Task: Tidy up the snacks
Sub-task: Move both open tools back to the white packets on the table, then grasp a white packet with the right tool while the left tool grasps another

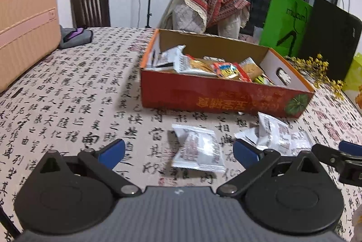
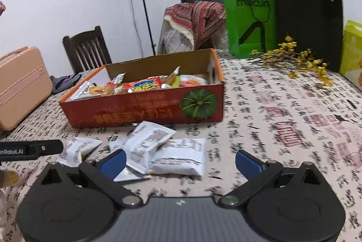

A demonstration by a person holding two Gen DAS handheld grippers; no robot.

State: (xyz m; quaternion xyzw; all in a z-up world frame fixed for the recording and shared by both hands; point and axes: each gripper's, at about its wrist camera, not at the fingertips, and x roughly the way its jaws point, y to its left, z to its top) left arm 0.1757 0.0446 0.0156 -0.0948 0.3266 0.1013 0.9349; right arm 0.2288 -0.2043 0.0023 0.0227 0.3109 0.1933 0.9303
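Item: white snack packets (image 2: 158, 151) lying loose on the tablecloth (image 2: 282, 129) just before the orange box (image 2: 144, 110), awaiting boxing. Left gripper (image 1: 178, 151) and right gripper (image 2: 181, 161) both hovering wide, holding nothing. Next move, likely: closing on the nearest packet (image 1: 196, 153), then lifting it over the box wall.

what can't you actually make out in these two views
- Print on the white snack packets: too blurred to read in either wrist view.
- Snacks low in the orange box: hidden by its front wall in both views.
- Yellow package: cut off by the right wrist view's right edge.
- Right gripper, seen from the left wrist: partly out of view.
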